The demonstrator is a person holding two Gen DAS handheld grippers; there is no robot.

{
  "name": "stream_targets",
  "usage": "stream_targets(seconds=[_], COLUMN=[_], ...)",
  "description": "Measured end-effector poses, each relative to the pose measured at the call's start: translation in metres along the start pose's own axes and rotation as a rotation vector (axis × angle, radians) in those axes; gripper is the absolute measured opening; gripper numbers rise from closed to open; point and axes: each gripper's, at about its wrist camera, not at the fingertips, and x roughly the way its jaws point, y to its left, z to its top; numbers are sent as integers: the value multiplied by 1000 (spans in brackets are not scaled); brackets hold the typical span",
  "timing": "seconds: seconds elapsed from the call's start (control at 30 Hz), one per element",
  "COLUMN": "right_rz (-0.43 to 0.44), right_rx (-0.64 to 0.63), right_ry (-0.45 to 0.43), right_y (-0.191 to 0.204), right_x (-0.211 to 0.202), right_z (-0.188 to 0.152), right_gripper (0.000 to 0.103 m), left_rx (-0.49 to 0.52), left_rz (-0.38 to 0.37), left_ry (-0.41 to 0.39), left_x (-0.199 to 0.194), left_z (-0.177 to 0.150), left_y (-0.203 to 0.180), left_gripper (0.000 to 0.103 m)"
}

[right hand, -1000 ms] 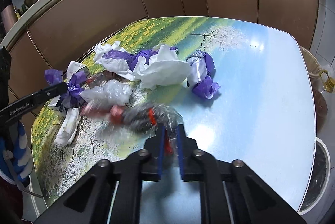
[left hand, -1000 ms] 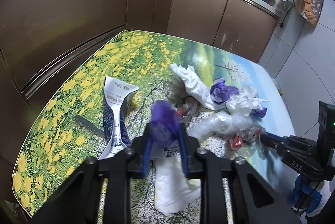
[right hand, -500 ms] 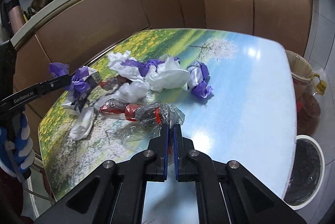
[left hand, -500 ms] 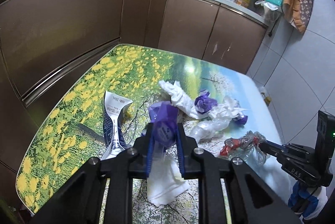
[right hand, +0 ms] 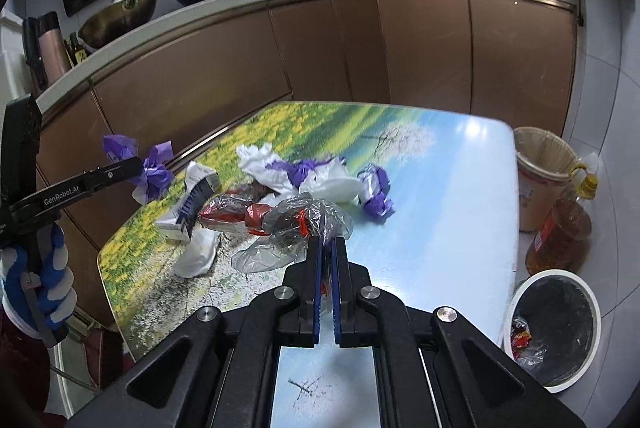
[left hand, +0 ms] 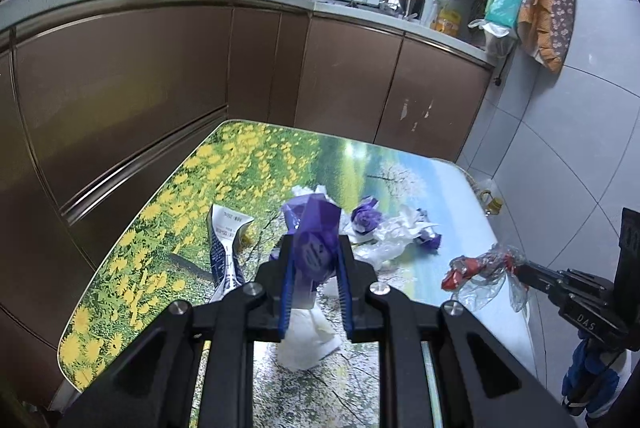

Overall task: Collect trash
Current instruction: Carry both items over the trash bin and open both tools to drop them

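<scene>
My left gripper [left hand: 314,248] is shut on a crumpled purple wrapper [left hand: 314,228] and holds it above the table; it shows from the side in the right wrist view [right hand: 150,170]. My right gripper [right hand: 327,248] is shut on a clear plastic bag with red wrappers [right hand: 280,218], lifted off the table, also in the left wrist view [left hand: 480,270]. Left on the picture-printed table [left hand: 248,164] are a flattened milk carton [left hand: 226,248], a white tissue [left hand: 308,336] and a heap of white and purple wrappers [right hand: 316,176].
A white bin with a black liner [right hand: 552,324] stands on the floor right of the table, beside an oil bottle [right hand: 560,232] and a beige basket [right hand: 540,172]. Brown kitchen cabinets [left hand: 160,76] run behind the table.
Both grippers have risen well above the table with their loads. The clear bag with red wrappers came off the tabletop and now hangs in the air.
</scene>
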Motion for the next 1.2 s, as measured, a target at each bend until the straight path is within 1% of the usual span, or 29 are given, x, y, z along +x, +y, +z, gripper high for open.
stream_targets(seconds=[0.1, 0.17, 0.27, 0.47, 0.53, 0.7, 0.73, 0.83, 0.9, 1.0, 1.07, 1.2], right_rz=[-16, -30, -63, -175, -235, -382, -412, -465, -503, -538, -565, -597], right_rx=[13, 29, 54, 154, 206, 273, 286, 323, 347, 381, 401, 449], right_ry=[-31, -50, -70, -106, -116, -120, -116, -103, -88, -58, -34, 7], right_y=[-6, -13, -26, -73, -97, -137, -146, -168, -185, -210, -227, -258], right_x=[-18, -30, -44, -76, -84, -91, -90, -86, -80, -68, -57, -36], right_z=[-1, -2, -7, -25, -32, -47, -51, -59, -66, -75, -84, -99], right_gripper=[4, 4, 4, 4, 4, 4, 4, 4, 4, 4, 4, 5], left_rx=[23, 51, 93, 181, 206, 280, 300, 346, 373, 393, 405, 414], left_rz=[-24, -40, -84, -204, -245, -359, -385, -425, -446, -466, -468, -478], left_ry=[-5, -8, -3, 39, 60, 130, 148, 186, 217, 267, 294, 374], left_x=[-7, -9, -7, 15, 25, 60, 70, 94, 116, 149, 168, 215], left_z=[3, 4, 6, 8, 8, 5, 5, 1, -3, -8, -13, -27], left_y=[-14, -28, -54, -123, -147, -219, -238, -280, -311, -347, -365, -403], left_gripper=[18, 18, 18, 18, 18, 18, 18, 18, 18, 18, 18, 18])
